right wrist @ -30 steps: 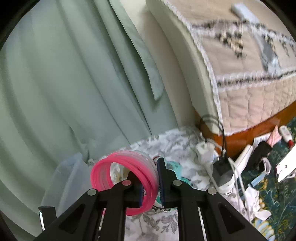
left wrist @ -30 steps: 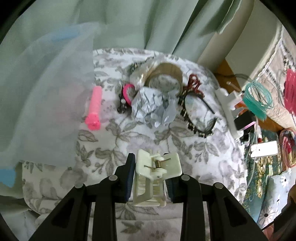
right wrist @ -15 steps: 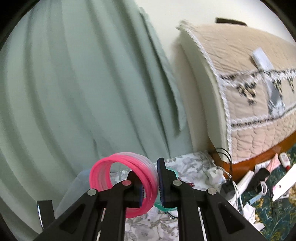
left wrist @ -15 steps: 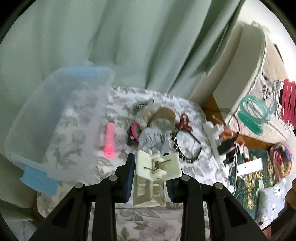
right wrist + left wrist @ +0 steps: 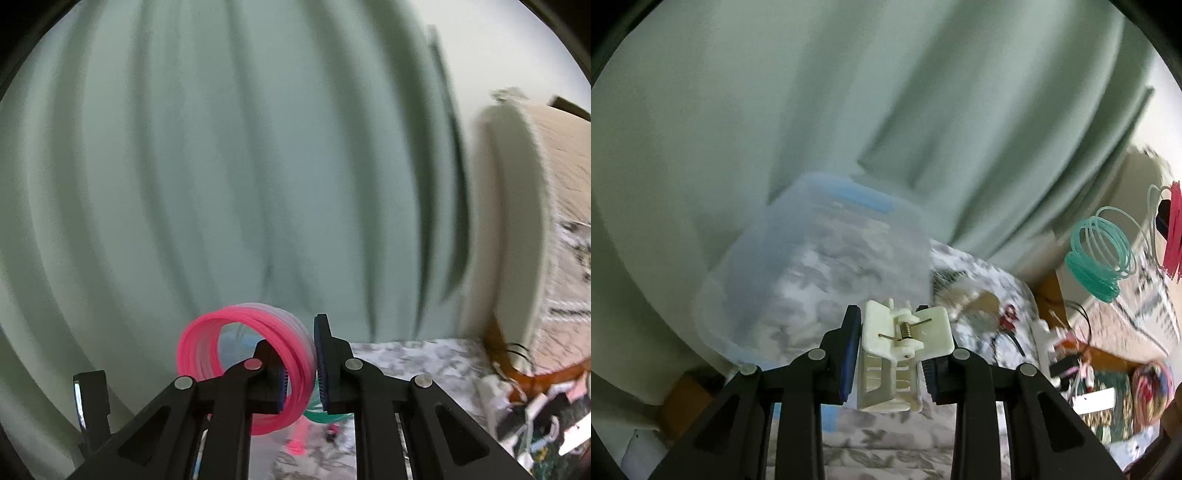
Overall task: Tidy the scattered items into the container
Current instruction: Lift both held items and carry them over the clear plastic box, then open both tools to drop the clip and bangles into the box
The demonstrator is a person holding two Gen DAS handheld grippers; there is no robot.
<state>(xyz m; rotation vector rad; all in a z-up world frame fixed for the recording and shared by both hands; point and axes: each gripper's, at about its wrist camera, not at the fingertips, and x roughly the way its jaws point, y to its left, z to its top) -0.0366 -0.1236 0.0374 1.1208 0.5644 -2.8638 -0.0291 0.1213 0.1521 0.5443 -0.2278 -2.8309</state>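
- No readable text, label, brand, number or sign in either view.
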